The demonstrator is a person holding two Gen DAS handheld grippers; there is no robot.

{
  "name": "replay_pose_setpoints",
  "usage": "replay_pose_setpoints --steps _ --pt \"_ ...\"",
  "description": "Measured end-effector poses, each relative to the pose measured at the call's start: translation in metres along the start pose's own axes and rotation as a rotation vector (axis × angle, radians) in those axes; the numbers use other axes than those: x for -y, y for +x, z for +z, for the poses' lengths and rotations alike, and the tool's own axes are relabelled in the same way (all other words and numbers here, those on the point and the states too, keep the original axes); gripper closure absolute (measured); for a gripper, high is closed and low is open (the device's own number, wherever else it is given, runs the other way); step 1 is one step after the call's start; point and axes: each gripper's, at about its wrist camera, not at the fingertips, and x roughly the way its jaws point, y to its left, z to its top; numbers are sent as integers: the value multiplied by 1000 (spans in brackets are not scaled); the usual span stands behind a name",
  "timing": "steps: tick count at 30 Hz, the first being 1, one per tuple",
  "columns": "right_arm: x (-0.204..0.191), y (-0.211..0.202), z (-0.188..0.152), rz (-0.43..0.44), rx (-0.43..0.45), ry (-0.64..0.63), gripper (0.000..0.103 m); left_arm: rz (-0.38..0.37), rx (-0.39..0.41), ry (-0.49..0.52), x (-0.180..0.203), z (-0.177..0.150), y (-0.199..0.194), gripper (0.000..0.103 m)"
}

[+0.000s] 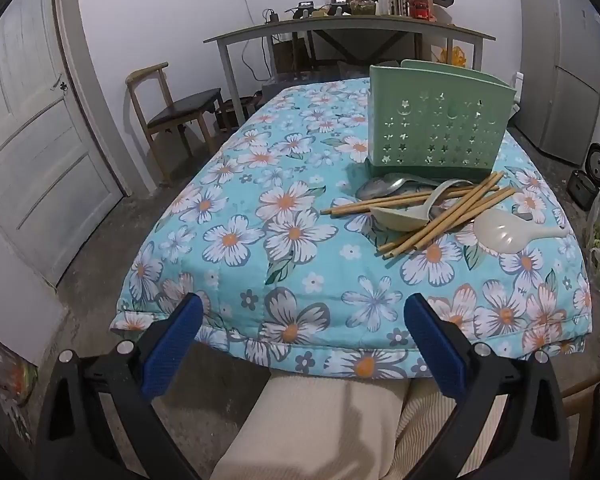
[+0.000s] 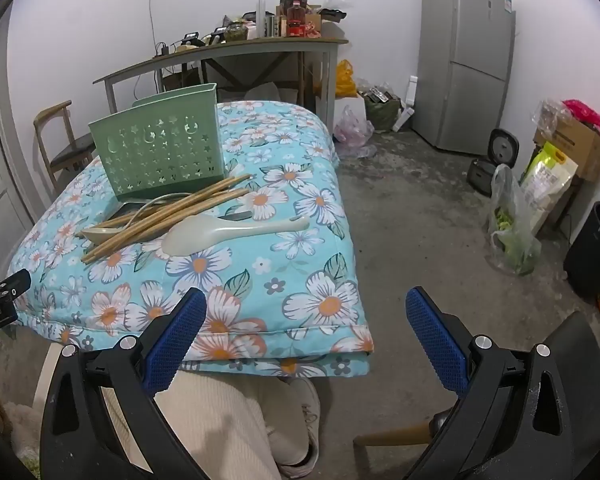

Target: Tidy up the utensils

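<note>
Two grippers, left gripper (image 1: 303,314) and right gripper (image 2: 306,308), hang with fingers apart, empty; the far green perforated utensil holder (image 1: 436,130) shows no contents, chopsticks (image 1: 440,210) and spoons (image 1: 404,214) piled just beside it.

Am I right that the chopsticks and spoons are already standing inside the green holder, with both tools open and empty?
Not quite. The chopsticks and spoons lie loose on the floral cover in front of the green holder, not inside it, as both wrist views show. The left tool and right tool are open and empty.
</note>
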Motion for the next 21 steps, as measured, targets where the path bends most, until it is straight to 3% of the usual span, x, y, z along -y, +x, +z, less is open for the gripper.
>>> replay_pose_setpoints --steps 21 --pt "0 0 -1 -3 2 -2 7 2 -7 1 3 -9 1 4"
